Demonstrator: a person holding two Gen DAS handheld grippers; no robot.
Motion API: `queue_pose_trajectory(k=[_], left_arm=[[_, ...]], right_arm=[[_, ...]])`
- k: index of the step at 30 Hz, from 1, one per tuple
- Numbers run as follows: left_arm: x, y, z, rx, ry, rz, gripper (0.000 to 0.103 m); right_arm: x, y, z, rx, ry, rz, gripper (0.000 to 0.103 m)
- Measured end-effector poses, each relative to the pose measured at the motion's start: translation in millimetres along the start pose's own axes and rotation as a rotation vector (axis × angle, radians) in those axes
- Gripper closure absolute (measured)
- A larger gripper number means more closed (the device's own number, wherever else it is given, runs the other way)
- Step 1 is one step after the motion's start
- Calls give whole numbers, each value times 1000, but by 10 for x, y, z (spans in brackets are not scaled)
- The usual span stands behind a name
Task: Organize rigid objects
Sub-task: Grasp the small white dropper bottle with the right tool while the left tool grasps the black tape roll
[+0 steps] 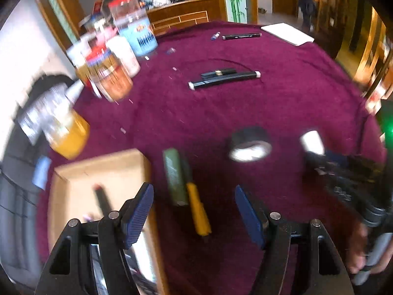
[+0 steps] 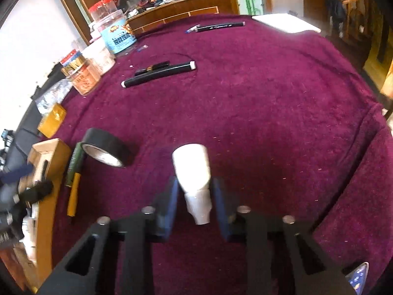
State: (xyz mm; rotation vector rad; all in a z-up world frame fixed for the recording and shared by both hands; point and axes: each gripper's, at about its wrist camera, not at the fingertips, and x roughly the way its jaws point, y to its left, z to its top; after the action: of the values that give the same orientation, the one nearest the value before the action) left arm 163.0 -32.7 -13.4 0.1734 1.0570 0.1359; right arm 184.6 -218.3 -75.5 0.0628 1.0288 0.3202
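Note:
My right gripper (image 2: 195, 196) is shut on a white plastic bottle (image 2: 194, 172), held just above the purple cloth; the bottle also shows in the left wrist view (image 1: 312, 142). My left gripper (image 1: 194, 196) is open and empty, over a green-and-yellow utility knife (image 1: 186, 186) next to a cardboard box (image 1: 98, 172). A black tape roll (image 1: 250, 145) lies right of the knife, and shows in the right wrist view (image 2: 105, 147) beside the knife (image 2: 73, 172) and box (image 2: 46, 152). A black pen lies in the box (image 1: 103, 199).
Black markers (image 2: 159, 72) lie mid-table, another marker (image 2: 219, 26) and a white pad (image 2: 287, 23) at the far edge. Several plastic jars (image 2: 115, 34) and an orange box (image 2: 51, 120) stand along the left edge. The purple cloth (image 2: 270, 98) covers the round table.

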Motion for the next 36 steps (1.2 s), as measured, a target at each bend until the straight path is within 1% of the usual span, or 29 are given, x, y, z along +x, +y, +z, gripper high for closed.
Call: queue_pose_trajectory(k=[2, 4, 6, 9, 11, 14, 16, 18, 20, 21, 23, 24, 25, 26, 27, 30, 32, 34, 36], left_arm=[[-25, -18, 55, 37, -36, 28, 31], [0, -71, 101, 89, -82, 39, 31], [129, -103, 137, 117, -70, 19, 31], [327, -126, 157, 113, -10, -55, 31], [367, -163, 164, 126, -9, -51, 31], [364, -215, 189, 157, -35, -19, 31], [402, -264, 206, 178, -36, 2, 31], [442, -302, 223, 192, -32, 7, 35], [482, -318, 248, 190, -23, 6, 44], [517, -334, 268, 191, -14, -2, 46], [581, -368, 297, 195, -3, -13, 57], [611, -392, 315, 200, -3, -18, 60], [637, -420, 330, 205, -2, -24, 69], [674, -449, 347, 207, 6, -34, 82], [698, -469, 355, 207, 14, -42, 88], [713, -488, 369, 201, 17, -43, 90], [703, -470, 357, 195, 19, -59, 90], [688, -426, 335, 174, 39, -98, 91], [651, -370, 297, 146, 74, -157, 93]], right_arm=[[-13, -6, -10, -2, 2, 2, 79], [-16, -6, -17, -9, 3, -4, 79], [-21, 5, -25, -14, 4, -9, 79], [-30, 3, -33, -13, 5, -11, 79], [-27, -7, -22, -3, 9, -3, 79], [-30, -58, -15, 27, 16, 23, 79], [-30, -66, -14, 34, 18, 28, 79], [-32, -61, -16, 33, 19, 26, 79], [-32, -58, -15, 34, 19, 26, 79], [-32, -57, -15, 35, 19, 27, 79], [-32, -61, -17, 35, 19, 28, 79], [-32, -57, -19, 35, 19, 28, 79], [-31, -58, -19, 33, 19, 26, 79], [-34, -55, -23, 32, 19, 26, 79], [-32, -59, -21, 33, 19, 27, 79], [-30, -41, -22, 18, 17, 19, 79], [-29, -30, -29, 10, 16, 18, 79], [-33, -11, -40, 1, 15, 20, 79], [-33, 12, -44, -9, 16, 28, 79]])
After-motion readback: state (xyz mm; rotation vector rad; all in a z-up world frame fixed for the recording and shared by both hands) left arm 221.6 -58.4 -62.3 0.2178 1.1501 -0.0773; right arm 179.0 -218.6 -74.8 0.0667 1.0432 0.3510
